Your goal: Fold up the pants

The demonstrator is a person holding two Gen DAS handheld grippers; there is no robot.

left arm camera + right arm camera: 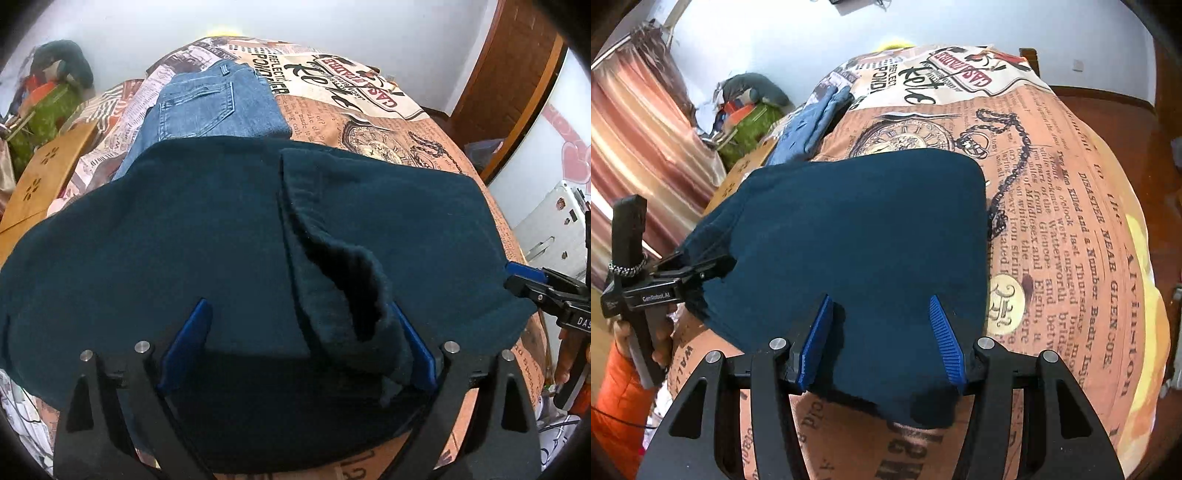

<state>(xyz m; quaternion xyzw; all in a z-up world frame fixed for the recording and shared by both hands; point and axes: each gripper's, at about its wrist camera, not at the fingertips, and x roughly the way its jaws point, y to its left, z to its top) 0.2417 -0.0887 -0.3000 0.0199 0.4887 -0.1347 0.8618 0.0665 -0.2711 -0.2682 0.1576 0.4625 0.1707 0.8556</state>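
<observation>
Dark teal pants point(207, 236) lie folded on a table with a newspaper-print cloth point(369, 122); they also show in the right wrist view point(864, 229). My left gripper point(295, 332) is open, its blue fingers point(186, 347) spread over the near edge of the pants, with a raised fold of the fabric point(351, 280) against the right finger. My right gripper point(881, 332) is open over the near right corner of the pants. Each gripper shows in the other's view: the right one point(543, 291) at the pants' right edge, the left one point(687, 273) at their left edge.
Blue jeans point(214, 107) lie folded on the table beyond the teal pants, also in the right wrist view point(809, 129). A wooden board point(48, 177) sits at the table's left. Clutter and a green bag point(40, 114) stand far left. A white appliance point(554, 221) stands on the right.
</observation>
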